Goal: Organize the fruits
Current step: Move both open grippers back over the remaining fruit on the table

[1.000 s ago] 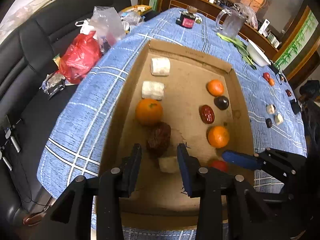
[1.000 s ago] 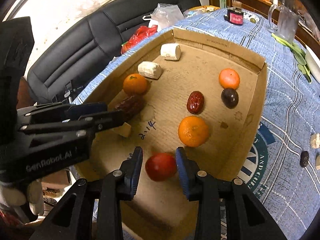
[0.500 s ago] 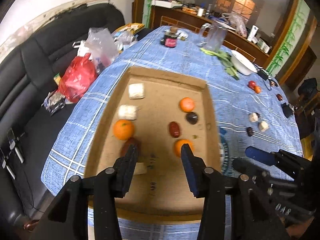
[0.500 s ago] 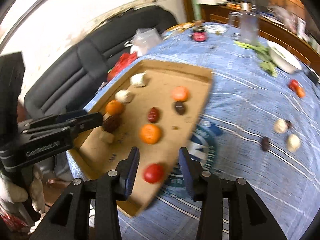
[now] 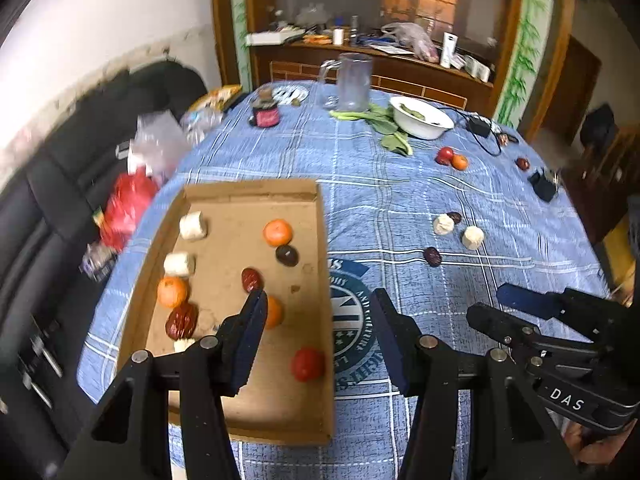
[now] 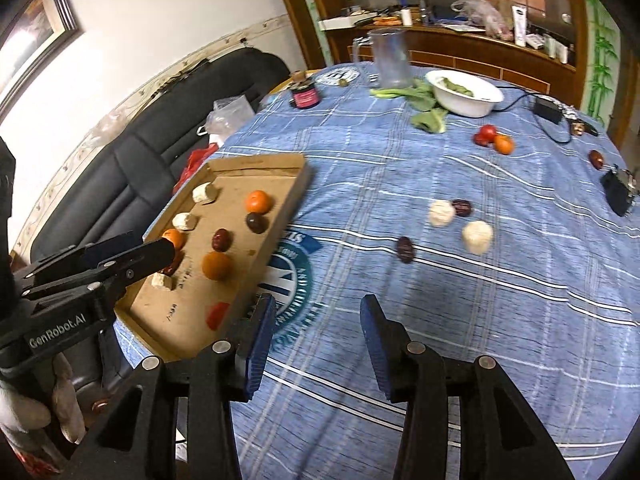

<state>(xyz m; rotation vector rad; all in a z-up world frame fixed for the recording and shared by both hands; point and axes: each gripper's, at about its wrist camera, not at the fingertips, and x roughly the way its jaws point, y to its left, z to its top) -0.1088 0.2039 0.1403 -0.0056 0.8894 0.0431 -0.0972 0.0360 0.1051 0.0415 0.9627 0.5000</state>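
A shallow cardboard tray (image 5: pixel 224 196) (image 6: pixel 256 162) lies at the table's left, holding oranges (image 5: pixel 277 232), dark dates (image 5: pixel 251 280), white chunks (image 5: pixel 193 225) and a red tomato (image 5: pixel 307 364) (image 6: pixel 217 315). More fruit lies loose on the blue cloth: a tomato and orange (image 6: pixel 494 140), white chunks (image 6: pixel 477 237), dates (image 6: pixel 405 249). My left gripper (image 5: pixel 318 336) is open and empty, raised over the tray's right edge. My right gripper (image 6: pixel 318 340) is open and empty above the cloth right of the tray.
A white bowl (image 5: pixel 420 122) with greens, a glass jug (image 5: pixel 354 80), a small jar (image 5: pixel 265 114) and a black adapter with cable (image 5: pixel 480 126) stand at the far side. A black sofa (image 6: pixel 120 160) with bags sits left of the table.
Both grippers have lifted and pulled back from the tray and swung right. The right one left the tomato lying in the tray, and both jaws now stand wider.
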